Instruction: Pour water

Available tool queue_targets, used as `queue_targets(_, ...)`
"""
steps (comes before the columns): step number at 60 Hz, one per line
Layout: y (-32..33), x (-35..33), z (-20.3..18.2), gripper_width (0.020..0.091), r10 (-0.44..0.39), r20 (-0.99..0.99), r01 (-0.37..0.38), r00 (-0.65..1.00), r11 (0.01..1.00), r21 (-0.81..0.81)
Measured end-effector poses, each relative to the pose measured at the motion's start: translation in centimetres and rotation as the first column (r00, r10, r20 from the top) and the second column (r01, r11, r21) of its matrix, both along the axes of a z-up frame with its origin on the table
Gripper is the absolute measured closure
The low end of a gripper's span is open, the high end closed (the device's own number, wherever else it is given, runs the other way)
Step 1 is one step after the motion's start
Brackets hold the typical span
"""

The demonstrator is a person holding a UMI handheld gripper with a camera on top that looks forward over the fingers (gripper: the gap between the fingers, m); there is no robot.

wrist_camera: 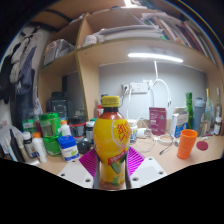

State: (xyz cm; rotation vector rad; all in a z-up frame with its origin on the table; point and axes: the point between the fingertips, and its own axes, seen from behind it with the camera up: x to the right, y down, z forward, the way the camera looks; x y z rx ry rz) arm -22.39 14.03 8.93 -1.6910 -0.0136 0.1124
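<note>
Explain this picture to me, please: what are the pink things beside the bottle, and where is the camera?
There is no robot here. A person carries a hand-held gripper with two fingers, and the camera rides on it, looking forward along those fingers. The pink things are pads on the fingers' inner faces, so they are parts of the tool.

Between them stands a bottle of yellow drink with a yellow cap. The pads sit close against both its sides, so it appears gripped.

Beyond it is a cluttered desk: an orange cup off to one side, and a group of bottles, one with a blue label, to the other. Shelves and a strip lamp hang above.
</note>
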Motion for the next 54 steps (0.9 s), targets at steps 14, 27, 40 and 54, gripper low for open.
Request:
queue_targets(14,0.8,5.7,8.5,0.0744,0.073,-0.591,-0.072,0.803,0.997,0.025)
queue_targets(27,2.8,11.7,10.5,0.0746,-0.002,-1.0,-0.196,0.009,0.981,-0.004)
queue_targets(40,2.8,14.7,10.1,0.0744,-0.047,-0.919,-0.223,-0.391,0.974,0.045)
queue_targets(54,2.6,17.1,11.5,0.0743,-0.019,-0.816,-0.171,-0.578,0.98,0.098)
